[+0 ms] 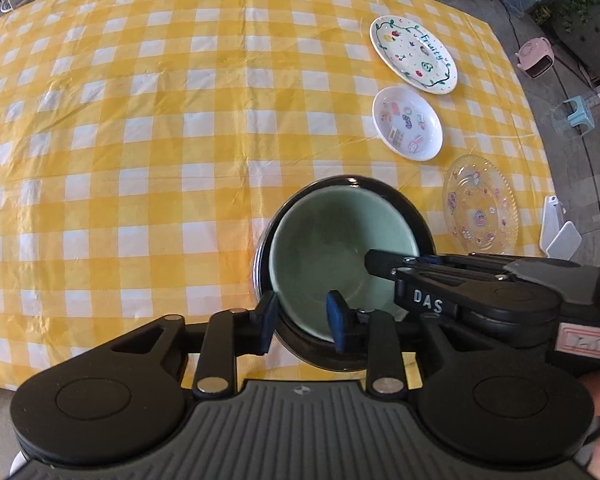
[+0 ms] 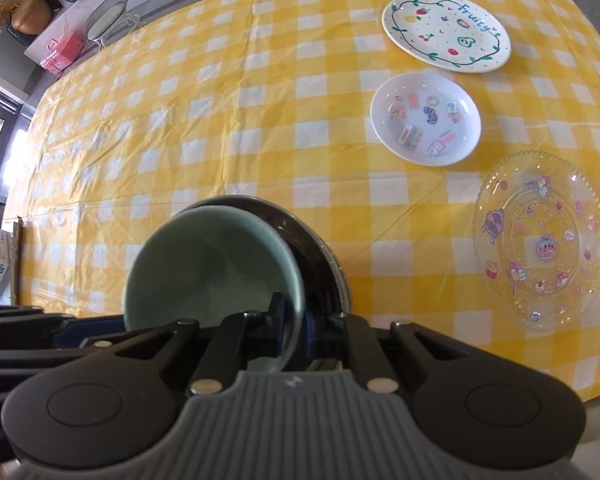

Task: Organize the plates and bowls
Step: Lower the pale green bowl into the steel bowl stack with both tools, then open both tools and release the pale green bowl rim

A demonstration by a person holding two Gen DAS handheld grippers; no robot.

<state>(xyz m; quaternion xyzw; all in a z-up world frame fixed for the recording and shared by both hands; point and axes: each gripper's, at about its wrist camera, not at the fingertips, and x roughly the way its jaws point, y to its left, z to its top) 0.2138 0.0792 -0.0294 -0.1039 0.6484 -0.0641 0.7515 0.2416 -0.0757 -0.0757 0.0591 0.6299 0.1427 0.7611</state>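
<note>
A pale green bowl [image 1: 332, 240] sits tilted inside a black bowl [image 1: 412, 216] near the table's front edge. My left gripper [image 1: 304, 322] has its jaws astride the near rims of both bowls, with a gap showing. My right gripper [image 2: 294, 326] is shut on the green bowl's [image 2: 204, 264] right rim, with the black bowl [image 2: 320, 264] just behind; its finger also shows in the left wrist view [image 1: 388, 260]. To the right lie a white "Fruity" plate [image 2: 446, 32], a small white dish [image 2: 426, 118] and a clear glass plate [image 2: 540, 236].
A yellow and white checked cloth [image 2: 220, 120] covers the table. A grey stool [image 2: 104, 16] and pink boxes [image 2: 60, 52] stand beyond the far edge. A pink heater [image 1: 534, 56] and a blue step stool [image 1: 578, 110] stand on the floor at the right.
</note>
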